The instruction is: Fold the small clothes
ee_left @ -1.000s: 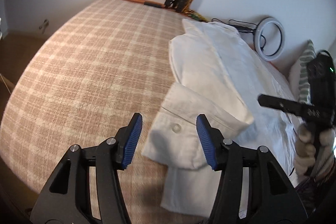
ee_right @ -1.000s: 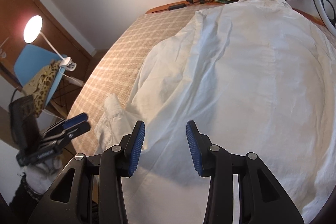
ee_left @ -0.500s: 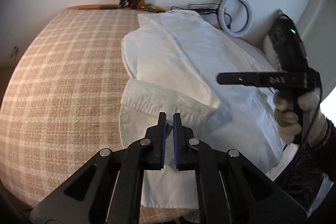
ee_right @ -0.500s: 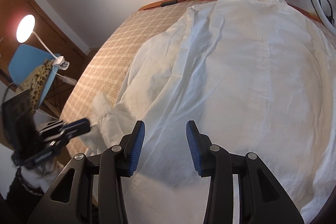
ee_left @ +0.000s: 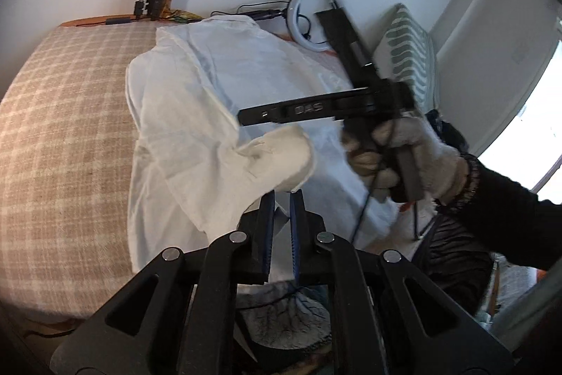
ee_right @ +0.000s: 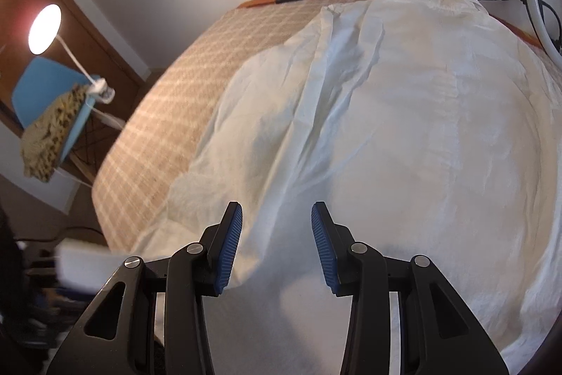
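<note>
Pinching shirt cuff (ee_left: 281,160) between left fingers (ee_left: 267,217); right fingers (ee_right: 230,241) apart.

- The shirt (ee_right: 404,136) is spread on the bed (ee_right: 182,101), toward the bed's right side, collar end toward the far wall.
- The bed's left portion (ee_left: 63,115) is left uncovered by the shirt.
- A sleeve cuff (ee_left: 281,160) is raised above the shirt body, its edge pinched between the closed jaws of the left gripper (ee_left: 282,209).
- The right gripper (ee_right: 276,234) is held over the shirt's near hem, jaws apart; in the left view it is seen right of the cuff.
- A ring light (ee_left: 316,14) is located behind the shirt, against the wall.
- A striped cushion (ee_left: 407,58) is located right of the ring light.
- A chair (ee_right: 49,101) and lamp (ee_right: 44,28) are located left of the bed.
</note>
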Demonstrator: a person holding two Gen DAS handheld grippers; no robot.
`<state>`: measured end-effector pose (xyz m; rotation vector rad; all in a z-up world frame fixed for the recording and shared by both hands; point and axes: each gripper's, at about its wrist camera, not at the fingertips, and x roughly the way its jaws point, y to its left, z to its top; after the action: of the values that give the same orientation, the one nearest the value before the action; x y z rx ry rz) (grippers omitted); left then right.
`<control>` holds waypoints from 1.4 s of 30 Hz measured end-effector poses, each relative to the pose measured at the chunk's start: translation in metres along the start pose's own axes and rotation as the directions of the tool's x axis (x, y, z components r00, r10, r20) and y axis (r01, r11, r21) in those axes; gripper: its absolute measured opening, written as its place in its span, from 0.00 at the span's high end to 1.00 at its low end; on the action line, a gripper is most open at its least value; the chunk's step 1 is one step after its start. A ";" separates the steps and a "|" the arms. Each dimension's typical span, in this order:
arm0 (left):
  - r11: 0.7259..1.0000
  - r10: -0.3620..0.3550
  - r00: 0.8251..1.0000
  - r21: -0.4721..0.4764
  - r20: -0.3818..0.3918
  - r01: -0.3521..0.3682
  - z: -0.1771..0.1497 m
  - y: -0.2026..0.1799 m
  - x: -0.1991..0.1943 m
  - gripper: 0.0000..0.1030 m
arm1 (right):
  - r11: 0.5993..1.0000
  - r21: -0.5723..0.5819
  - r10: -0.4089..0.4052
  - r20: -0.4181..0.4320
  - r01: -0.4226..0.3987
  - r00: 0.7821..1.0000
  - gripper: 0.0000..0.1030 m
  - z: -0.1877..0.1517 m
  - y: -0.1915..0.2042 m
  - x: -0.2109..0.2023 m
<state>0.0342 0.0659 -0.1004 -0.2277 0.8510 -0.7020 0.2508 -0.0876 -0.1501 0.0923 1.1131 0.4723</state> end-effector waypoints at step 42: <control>0.903 0.256 0.964 -0.338 -0.070 -0.265 -0.012 0.097 0.034 0.62 | 0.997 -0.072 0.034 0.035 -0.031 0.999 0.66 0.025 0.051 -0.011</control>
<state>0.0868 0.1182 -0.1731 -0.4121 1.0050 -0.3004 0.2521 -0.0428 -0.1140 0.0557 1.0598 0.5373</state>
